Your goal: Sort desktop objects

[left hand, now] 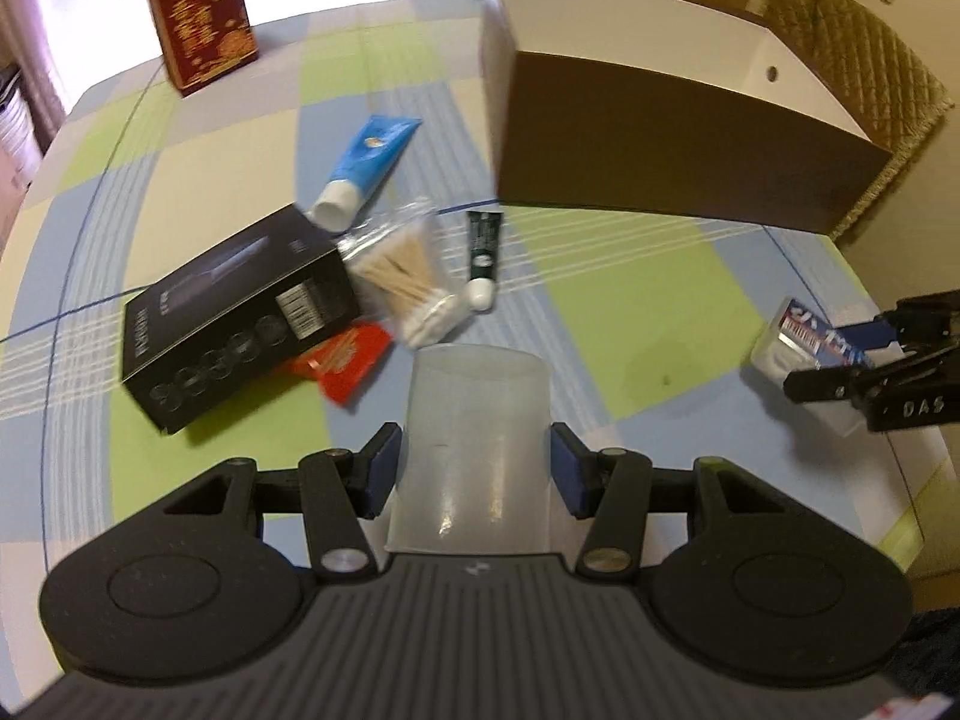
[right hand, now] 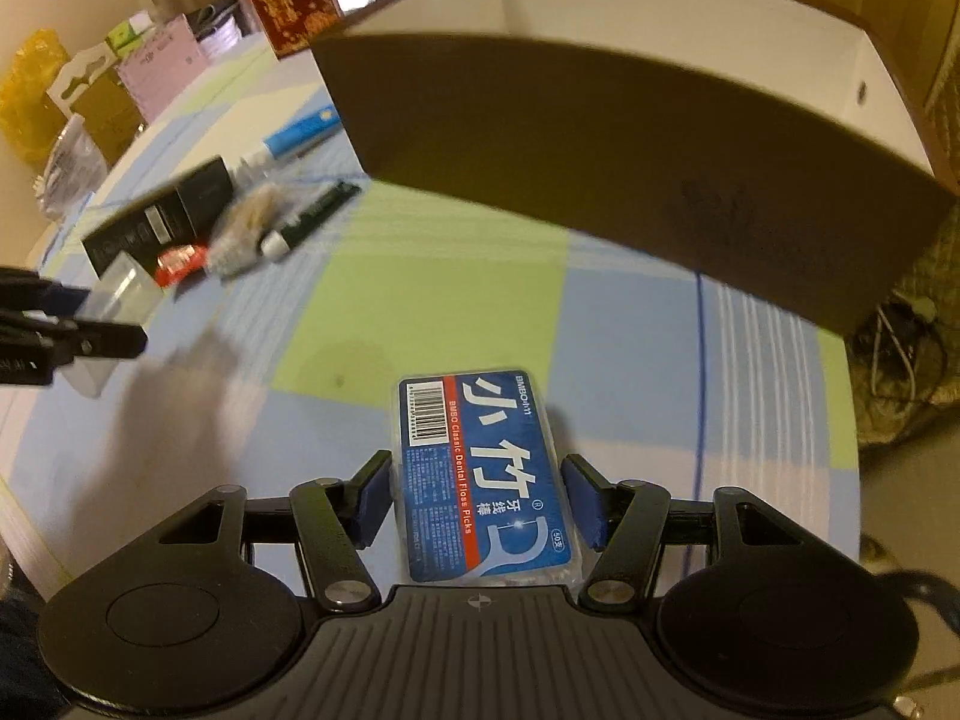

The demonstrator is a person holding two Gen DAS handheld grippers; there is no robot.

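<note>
The left tongs [left hand: 477, 468] are clamped on a translucent plastic cup [left hand: 477, 438], its mouth pointing away from the hand and its sides pressed between the blue pads. The right tongs [right hand: 477, 501] are gripping a flat box of dental floss picks [right hand: 480, 480], long axis running straight out along the fingers, the pads bearing on its two long edges. Both loads look lifted off the checked cloth of the bench [right hand: 420, 300].

What the coming move turns on, as I judge it, is the open brown box with white inner walls [right hand: 630, 138]. It sits toward the far right corner of the bench, straight ahead of and above the floss picks in the right wrist view, and ahead and to the right of the cup in the left one. The right hand is the nearer; its near wall must be cleared before anything drops inside.

The unsorted pile lies left of the box, toward the bench's middle: a black carton [left hand: 240, 318], a blue tube [left hand: 366, 162], a bag of cotton swabs [left hand: 414, 288], a small green tube [left hand: 483, 252] and a red packet [left hand: 348, 366]. A red gift box [left hand: 204, 18] stands at the far left corner. Bare cloth between pile and box leaves room for both hands.
</note>
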